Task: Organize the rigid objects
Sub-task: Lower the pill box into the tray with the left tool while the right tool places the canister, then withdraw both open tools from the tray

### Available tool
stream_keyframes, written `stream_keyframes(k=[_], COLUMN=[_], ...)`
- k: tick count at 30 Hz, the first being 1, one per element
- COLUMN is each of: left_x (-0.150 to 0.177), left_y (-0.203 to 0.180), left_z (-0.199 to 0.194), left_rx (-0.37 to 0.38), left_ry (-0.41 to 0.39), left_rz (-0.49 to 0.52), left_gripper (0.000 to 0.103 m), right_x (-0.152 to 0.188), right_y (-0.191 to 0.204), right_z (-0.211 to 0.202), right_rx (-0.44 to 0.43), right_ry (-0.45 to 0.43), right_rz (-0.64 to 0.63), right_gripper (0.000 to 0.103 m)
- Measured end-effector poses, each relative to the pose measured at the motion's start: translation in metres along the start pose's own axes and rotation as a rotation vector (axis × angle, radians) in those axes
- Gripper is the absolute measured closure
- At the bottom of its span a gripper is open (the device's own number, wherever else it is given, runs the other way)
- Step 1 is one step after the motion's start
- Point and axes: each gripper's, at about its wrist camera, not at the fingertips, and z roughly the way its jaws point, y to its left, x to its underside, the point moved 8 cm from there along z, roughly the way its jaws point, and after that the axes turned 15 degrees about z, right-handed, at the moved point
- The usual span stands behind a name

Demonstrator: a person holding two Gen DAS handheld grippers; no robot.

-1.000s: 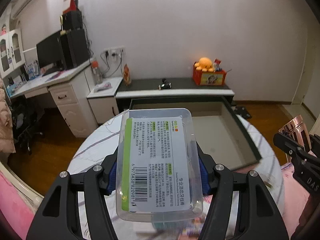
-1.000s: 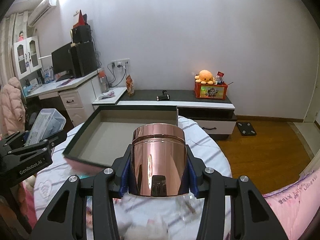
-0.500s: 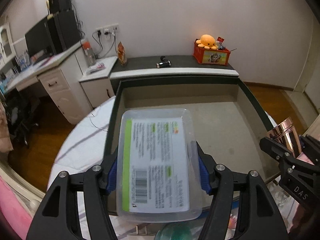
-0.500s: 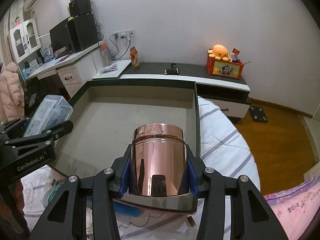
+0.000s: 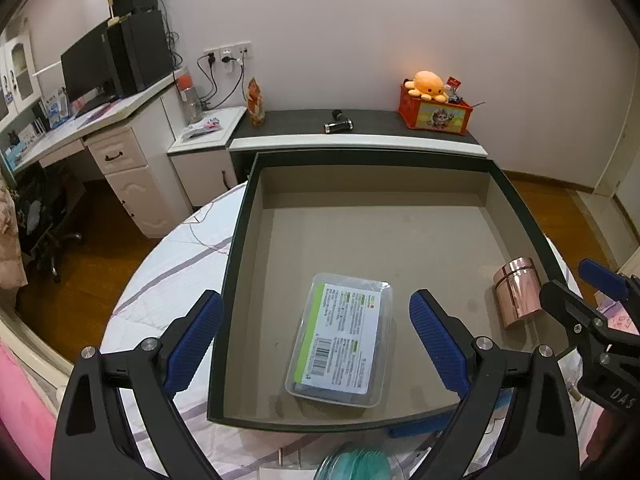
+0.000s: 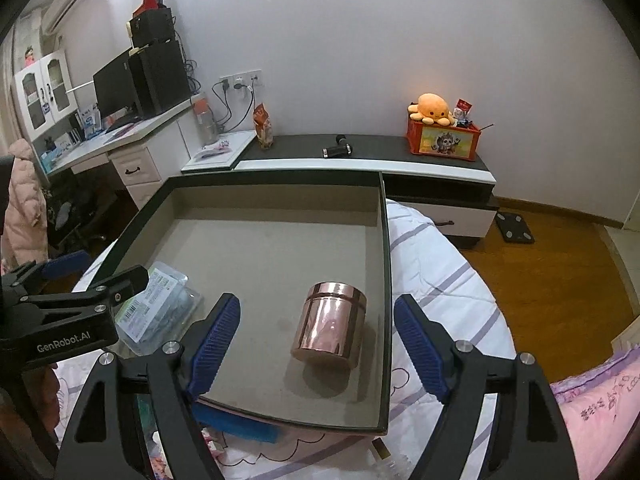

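A clear plastic box with a white and green label [image 5: 342, 340] lies flat in the near part of a large dark-rimmed tray [image 5: 360, 158]. A rose-gold metal canister [image 6: 330, 326] stands upright in the tray's near right corner; it also shows in the left wrist view [image 5: 518, 298]. My left gripper [image 5: 316, 344] is open above the box, a finger on each side, not touching it. My right gripper [image 6: 316, 344] is open above the canister, clear of it. The box shows partly behind the left gripper in the right wrist view [image 6: 158, 306].
The tray [image 6: 386, 280] rests on a round table with a striped white cloth [image 5: 172, 272]. A teal object [image 5: 356, 464] and a blue item [image 6: 240, 420] lie at the tray's near edge. A low cabinet with an orange toy box [image 5: 434, 110] stands behind.
Both grippers moved forward over the tray and opened. The plastic box and the rose-gold canister were let go and now rest on the tray floor.
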Motion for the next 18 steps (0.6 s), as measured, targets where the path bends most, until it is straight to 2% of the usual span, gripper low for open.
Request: stream_keyframes(k=[7,18], left_x=[0.003,0.034], left_y=[-0.002,-0.007], left_z=[-0.024,-0.121], left_rx=[0.0,-0.065], left_ry=[-0.022,-0.176], left_rz=[0.001,0.003], left_gripper=[0.007,0.007], right_x=[-0.002,0.023], right_y=[0.001,0.012], right_z=[-0.028,-0.114], right_rx=[0.017,0.007], right_ry=[-0.054,-0.163], right_rz=[-0.011,-0.032], right_gripper=[0.022,0.022])
